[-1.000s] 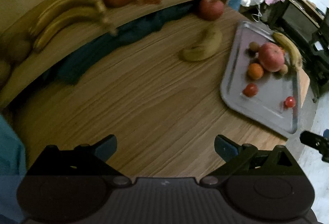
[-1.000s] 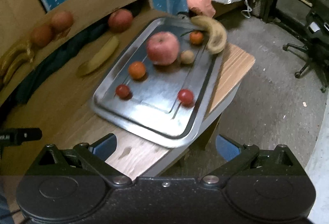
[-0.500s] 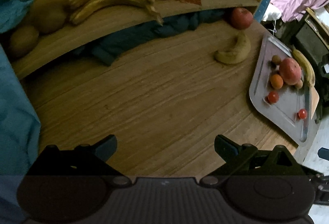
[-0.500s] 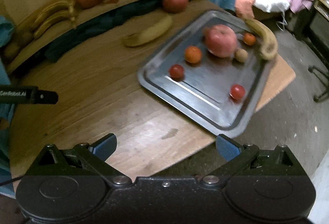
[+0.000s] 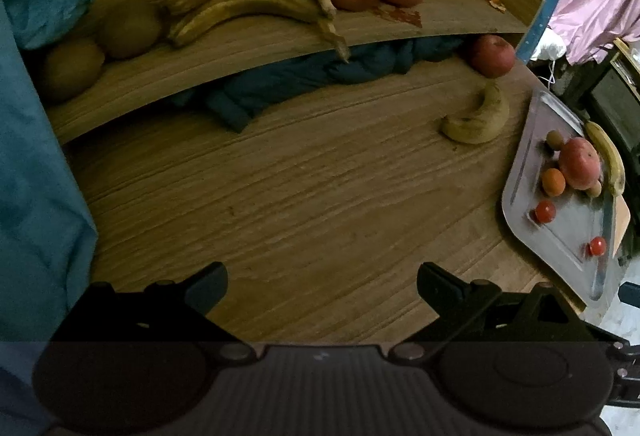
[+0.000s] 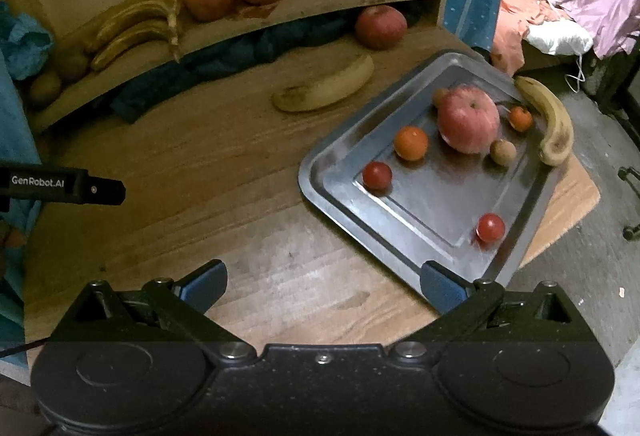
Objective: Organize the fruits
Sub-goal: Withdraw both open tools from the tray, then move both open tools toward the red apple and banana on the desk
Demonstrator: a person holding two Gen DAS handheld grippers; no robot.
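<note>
Both the left gripper (image 5: 322, 276) and right gripper (image 6: 323, 276) stood wide and empty. The banana (image 6: 547, 120) straddled the tray's (image 6: 320, 162) far rim at the table's (image 6: 280, 276) right edge; a nudge there risked rolling it off.

The left tool (image 5: 322, 286) fills the bottom of its frame: a black body with a ribbed centre panel, two round caps, silver screws at the linkage pivots, and dark blue-grey pads (image 5: 210, 284); the right tool (image 6: 322, 282) is black and speckled, with blue pads (image 6: 442, 286) and silver screws; at left centre, a black bar reads "GenRobot.AI" in white.
</note>
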